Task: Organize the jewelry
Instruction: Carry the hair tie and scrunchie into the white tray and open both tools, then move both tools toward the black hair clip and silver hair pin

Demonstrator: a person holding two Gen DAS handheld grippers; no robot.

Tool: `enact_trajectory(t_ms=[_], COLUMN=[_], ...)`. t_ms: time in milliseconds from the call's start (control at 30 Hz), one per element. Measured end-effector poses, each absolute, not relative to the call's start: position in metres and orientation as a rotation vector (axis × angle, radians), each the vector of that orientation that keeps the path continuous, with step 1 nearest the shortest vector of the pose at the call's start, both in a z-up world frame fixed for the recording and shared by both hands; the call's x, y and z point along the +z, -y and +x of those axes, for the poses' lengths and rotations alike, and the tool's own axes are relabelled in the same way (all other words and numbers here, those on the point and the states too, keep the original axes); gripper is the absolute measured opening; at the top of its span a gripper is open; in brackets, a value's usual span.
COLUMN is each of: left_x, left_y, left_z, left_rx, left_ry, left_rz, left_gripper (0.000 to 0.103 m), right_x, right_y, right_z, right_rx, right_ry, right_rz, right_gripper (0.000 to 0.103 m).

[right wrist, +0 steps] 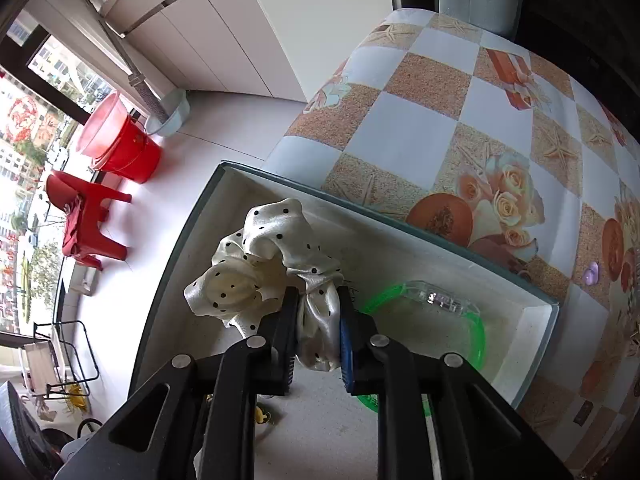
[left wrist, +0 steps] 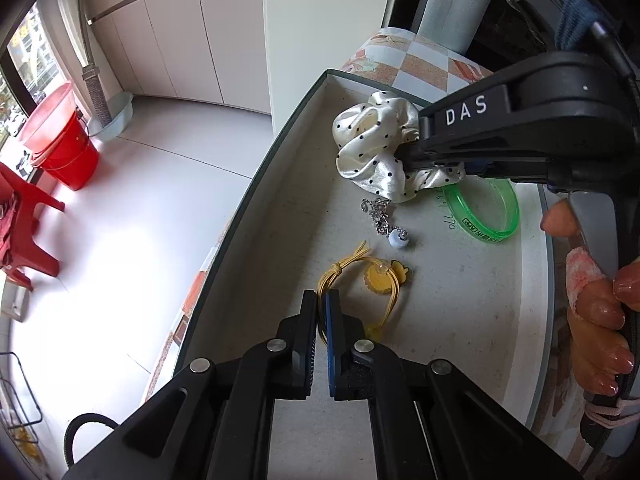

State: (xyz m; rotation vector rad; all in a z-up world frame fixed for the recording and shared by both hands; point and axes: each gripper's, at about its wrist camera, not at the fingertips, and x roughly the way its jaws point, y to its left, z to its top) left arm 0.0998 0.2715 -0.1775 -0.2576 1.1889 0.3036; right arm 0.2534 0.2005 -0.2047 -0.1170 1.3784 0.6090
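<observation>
The shallow grey-rimmed cardboard tray (left wrist: pixel 256 184) on the checked floral tablecloth (right wrist: pixel 420 92) holds four pieces: one cream satin scrunchie with black dots (left wrist: pixel 372 140), one translucent green plastic bangle (left wrist: pixel 486 212), one silver chain with a white bead (left wrist: pixel 384 220) and one yellow elastic hair tie with a duck charm (left wrist: pixel 360 280). The left gripper (left wrist: pixel 321 312) pinches a strand of the hair tie between nearly closed jaws, while the right gripper (right wrist: pixel 318 320) has scrunchie fabric bunched between its jaws. The bangle is partly hidden behind the right gripper, and the chain's tangled links are hard to make out
</observation>
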Motion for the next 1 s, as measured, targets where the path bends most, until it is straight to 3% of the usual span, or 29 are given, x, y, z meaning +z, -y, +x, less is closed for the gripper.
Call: enact_trajectory(t_ms=[133, 167, 533, 567, 600, 633, 900, 1000], left_x=[-0.176, -0.175, -0.166, -0.164, -0.163, -0.161, -0.153, -0.15], left_y=[-0.267, -0.266, -0.25, -0.241, -0.24, -0.241, -0.237, -0.236], left_z=[0.098, 0.097, 0.094, 0.092, 0.092, 0.091, 0.091, 0.089], left_rx=[0.325, 0.33, 0.318, 0.321, 0.323, 0.345, 0.385, 0.382], left_ry=[-1.198, -1.196, -1.185, -1.184, -1.182, -1.174, -1.137, -1.14], left_rz=[-0.218, -0.21, -0.141, -0.133, -0.129, -0.123, -0.016, -0.007], left_gripper=[0.007, 0.007, 0.008, 0.023, 0.082, 0.103, 0.103, 0.103], right_x=[-0.198, -0.195, -0.154, -0.153, -0.152, -0.151, -0.146, -0.146], right_y=[-0.202, -0.202, -0.153, -0.144, -0.137, -0.128, -0.071, -0.05], right_z=[0.252, 0.251, 0.246, 0.242, 0.239, 0.237, 0.208, 0.197], right_rx=[0.621, 0.628, 0.633, 0.624, 0.617, 0.611, 0.561, 0.536], right_ry=[-1.367, -1.359, -1.324, -1.322, -1.322, -1.325, -1.339, -1.352], right_rz=[-0.121, -0.115, -0.002, 0.006, 0.015, 0.025, 0.097, 0.12], right_gripper=[0.055, 0.059, 0.064, 0.064, 0.064, 0.064, 0.064, 0.074])
